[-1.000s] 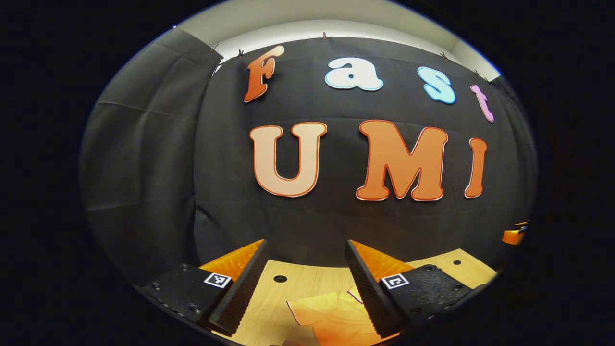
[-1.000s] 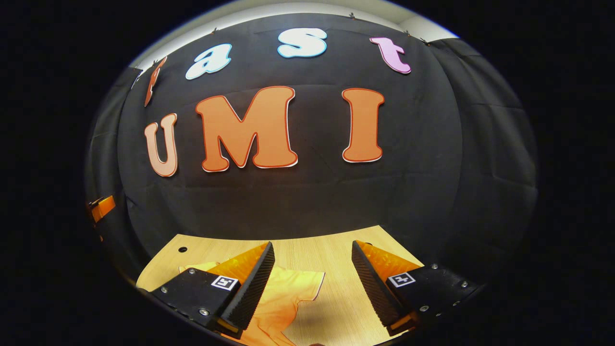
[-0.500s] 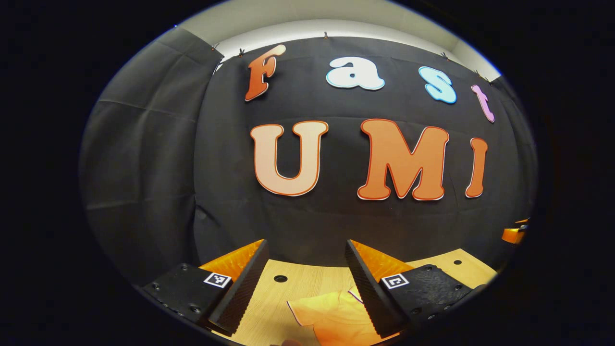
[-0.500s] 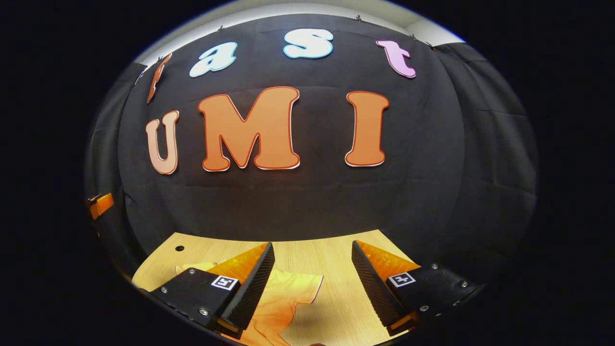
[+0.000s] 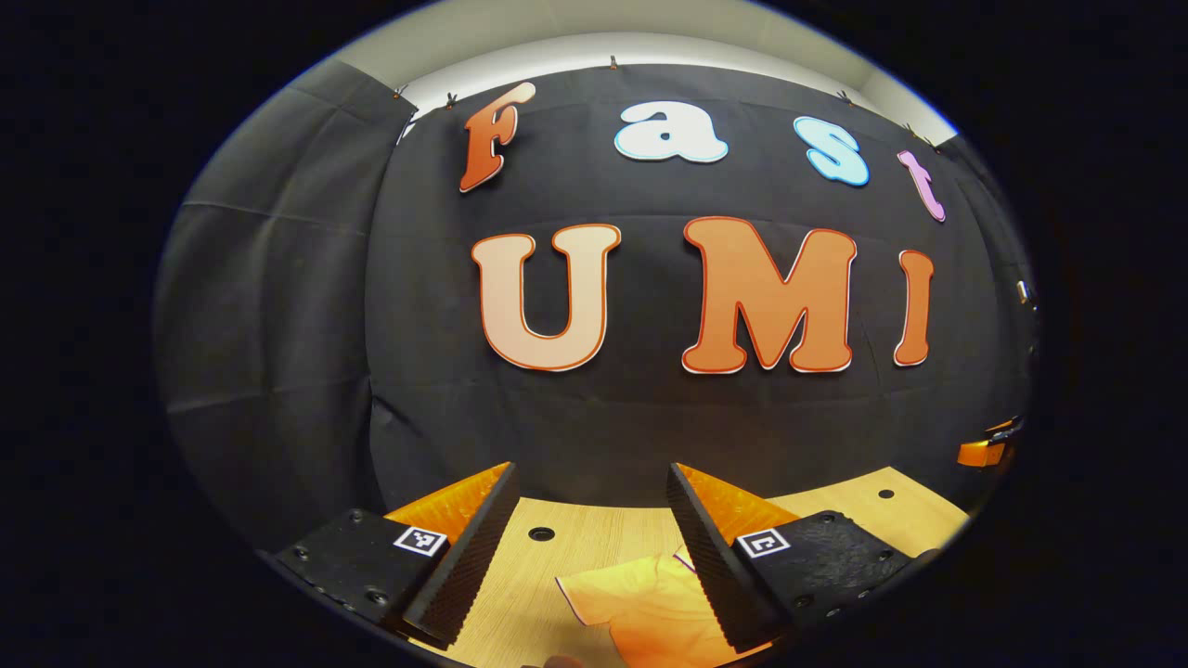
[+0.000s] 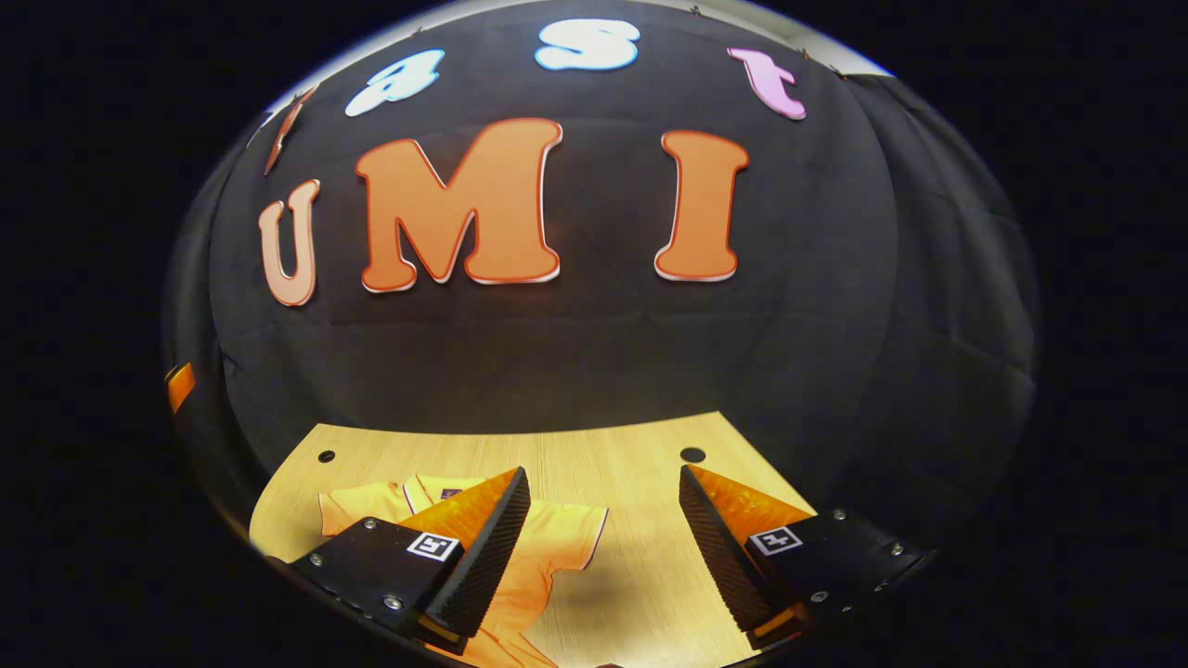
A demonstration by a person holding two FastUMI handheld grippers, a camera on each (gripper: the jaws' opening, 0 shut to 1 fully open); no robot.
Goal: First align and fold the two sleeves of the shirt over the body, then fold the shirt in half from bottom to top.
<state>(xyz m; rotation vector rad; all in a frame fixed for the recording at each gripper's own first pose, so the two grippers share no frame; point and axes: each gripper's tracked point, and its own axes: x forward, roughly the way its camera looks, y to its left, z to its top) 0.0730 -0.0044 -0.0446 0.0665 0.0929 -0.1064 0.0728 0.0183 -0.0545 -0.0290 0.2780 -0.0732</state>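
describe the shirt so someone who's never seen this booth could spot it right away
Start at the light wooden table that stands before the black cloth wall. On it lies an orange short-sleeved shirt, spread flat with thin dark piping along sleeve hem and collar. It is the one piece of cloth on the table, partly behind a finger of the right tool.

A black cloth wall (image 5: 278, 325) rises behind a light wooden table (image 6: 603, 445) with round holes.

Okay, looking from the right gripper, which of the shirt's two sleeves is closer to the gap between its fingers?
The sleeve spread out on the wooden table, its trimmed cuff just inside the right gripper. The other sleeve lies farther off, beyond the collar.
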